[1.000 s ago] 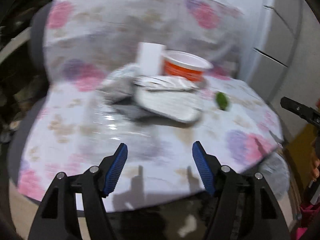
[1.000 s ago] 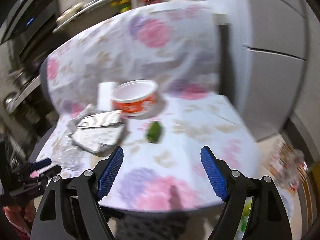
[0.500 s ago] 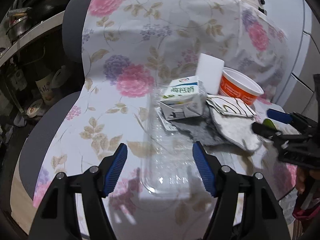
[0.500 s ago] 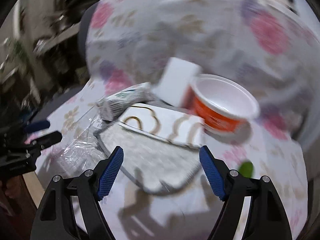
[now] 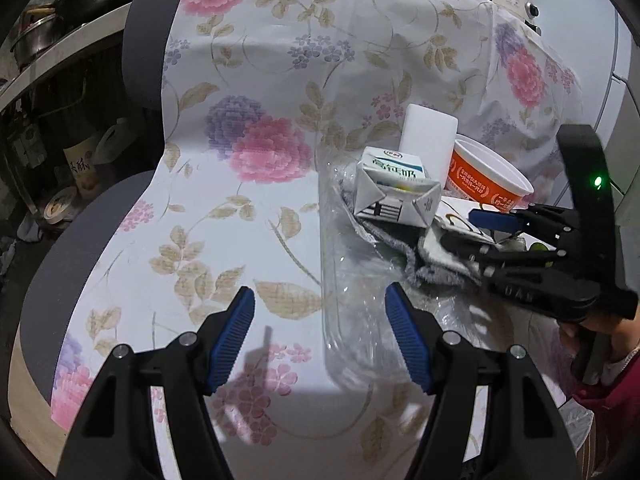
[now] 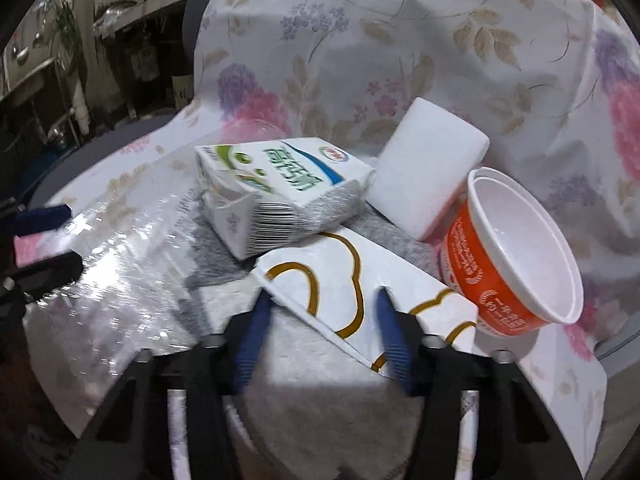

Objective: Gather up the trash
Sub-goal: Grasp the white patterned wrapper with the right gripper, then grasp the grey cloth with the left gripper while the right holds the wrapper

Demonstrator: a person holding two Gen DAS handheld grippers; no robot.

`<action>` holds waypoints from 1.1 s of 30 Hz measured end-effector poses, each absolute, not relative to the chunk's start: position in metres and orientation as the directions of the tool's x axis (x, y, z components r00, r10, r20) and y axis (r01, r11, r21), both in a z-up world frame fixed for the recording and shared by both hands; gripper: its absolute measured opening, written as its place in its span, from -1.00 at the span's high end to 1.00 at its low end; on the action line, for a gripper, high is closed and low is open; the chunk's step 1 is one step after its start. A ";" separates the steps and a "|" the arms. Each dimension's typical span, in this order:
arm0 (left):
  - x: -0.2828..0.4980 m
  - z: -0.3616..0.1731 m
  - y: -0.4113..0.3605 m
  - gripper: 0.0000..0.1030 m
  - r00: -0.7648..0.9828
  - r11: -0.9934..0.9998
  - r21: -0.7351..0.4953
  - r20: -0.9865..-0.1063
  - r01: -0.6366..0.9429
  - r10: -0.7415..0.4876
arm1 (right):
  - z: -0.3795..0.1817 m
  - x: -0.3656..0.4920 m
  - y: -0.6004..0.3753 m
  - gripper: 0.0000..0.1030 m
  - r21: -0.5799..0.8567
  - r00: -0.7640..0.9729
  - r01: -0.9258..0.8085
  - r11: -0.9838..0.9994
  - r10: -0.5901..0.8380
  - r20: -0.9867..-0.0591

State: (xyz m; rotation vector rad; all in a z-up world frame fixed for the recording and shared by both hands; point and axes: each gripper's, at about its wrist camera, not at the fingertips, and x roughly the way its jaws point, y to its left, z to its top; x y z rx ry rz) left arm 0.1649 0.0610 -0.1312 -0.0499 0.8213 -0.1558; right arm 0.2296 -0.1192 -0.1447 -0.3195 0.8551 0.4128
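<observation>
Left of the milk carton [image 5: 394, 190], on the floral cloth [image 5: 260, 80] over the chair seat, I have the left tongs [image 5: 319, 292] standing wide with nothing between the pads. They point at the near end of the clear plastic tray [image 5: 352, 320], which lies flat just left of and in front of the carton.

The carton lies on its side on top of the heap. A white foam block [image 5: 430, 136] leans against the chair back just behind it. A flat white box with gold lines [image 6: 360, 280] lies in front of and to the right of the carton, touching it and resting on a grey cloth [image 6: 328, 400]. An empty orange cup [image 6: 512, 264] stands further right, against the box's far end.

The right tongs [image 6: 322, 296] are over the near edge of the flat box. Their jaws have just been closing and now stand narrow, with that edge between them. The pads are blurred, so I cannot tell whether they have taken hold.

Finding: the step in hand is the first pick, and all the trash is on the seat. I judge that the next move calls for a firm hold on the thin box edge and a lift that clears the carton and cup. The left tongs can then take the tray. No bin is in view.
</observation>
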 end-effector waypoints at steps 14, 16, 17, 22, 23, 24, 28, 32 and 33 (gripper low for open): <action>0.140 -0.108 0.056 -0.28 0.702 0.985 -0.105 -0.692 0.137 -0.172 | -0.045 0.171 -0.174 0.96 -0.001 0.726 -0.369 0.930 0.287 -0.625; 0.135 -0.105 0.049 -0.28 0.706 0.982 -0.103 -0.683 0.156 -0.184 | -0.037 0.156 -0.185 0.96 0.026 0.731 -0.350 0.936 0.291 -0.618; 0.132 -0.103 0.044 -0.28 0.708 0.980 -0.103 -0.679 0.169 -0.194 | -0.033 0.145 -0.195 0.96 0.048 0.730 -0.332 0.942 0.288 -0.619; 0.128 -0.105 0.020 -0.28 0.684 0.961 -0.130 -0.680 0.244 -0.265 | -0.045 0.106 -0.230 0.96 0.116 0.722 -0.240 0.964 0.257 -0.642; 0.129 -0.106 0.017 -0.28 0.680 0.959 -0.133 -0.680 0.251 -0.273 | -0.050 0.099 -0.235 0.96 0.112 0.726 -0.221 0.969 0.240 -0.644; 0.134 -0.108 0.011 -0.27 0.674 0.955 -0.141 -0.681 0.262 -0.285 | -0.056 0.092 -0.239 0.96 0.095 0.736 -0.198 0.975 0.212 -0.643; 0.159 -0.115 -0.003 0.02 0.645 0.938 -0.201 -0.685 0.282 -0.340 | -0.072 0.080 -0.251 0.96 0.094 0.753 -0.147 0.985 0.172 -0.635; 0.187 -0.125 -0.014 0.30 0.619 0.933 -0.227 -0.700 0.280 -0.356 | -0.080 0.080 -0.260 0.96 0.131 0.753 -0.132 0.983 0.185 -0.631; 0.191 -0.127 -0.015 0.41 0.615 0.932 -0.231 -0.703 0.279 -0.359 | -0.082 0.082 -0.262 0.96 0.133 0.753 -0.130 0.982 0.185 -0.632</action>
